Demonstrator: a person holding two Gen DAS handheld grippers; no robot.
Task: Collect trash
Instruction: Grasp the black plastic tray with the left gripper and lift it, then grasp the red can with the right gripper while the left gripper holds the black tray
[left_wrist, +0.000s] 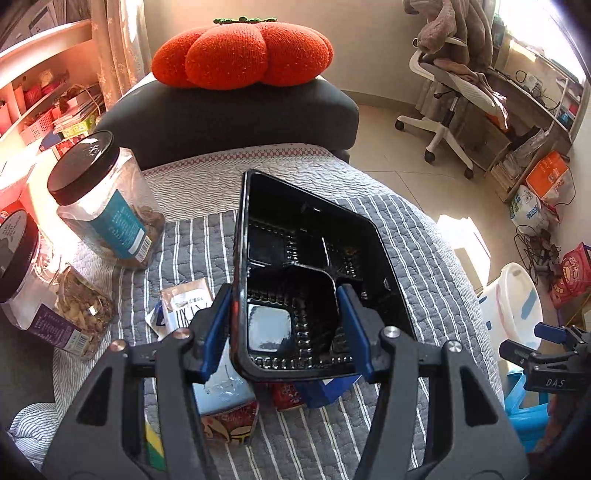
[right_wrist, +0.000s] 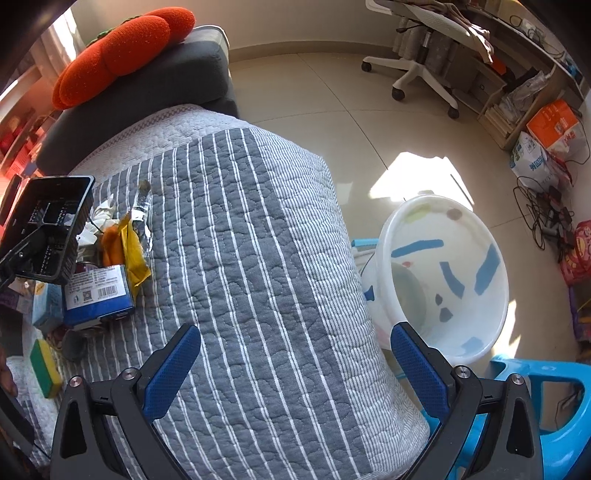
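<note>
My left gripper (left_wrist: 284, 306) is shut on a black plastic food tray (left_wrist: 314, 229). One pad presses the outside of its left rim and the other an inner compartment wall. The tray hangs tilted above the striped quilt (left_wrist: 424, 258) and appears at the left edge of the right wrist view as the tray (right_wrist: 48, 221). Below and beside it lies loose trash: a blue box (right_wrist: 98, 295), a yellow wrapper (right_wrist: 133, 254), a paper packet (left_wrist: 188, 299) and a green-yellow sponge (right_wrist: 46, 367). My right gripper (right_wrist: 295, 332) stands open over the quilt's near edge, with nothing between its fingers.
A white basin (right_wrist: 417, 229) sits on the floor right of the quilt, next to a blue stool (right_wrist: 554, 387). Two black-lidded jars (left_wrist: 107, 206) stand at the left. An orange pumpkin cushion (left_wrist: 240, 51) lies on a dark cushion (left_wrist: 229, 118) behind. An office chair (left_wrist: 450, 96) stands farther off.
</note>
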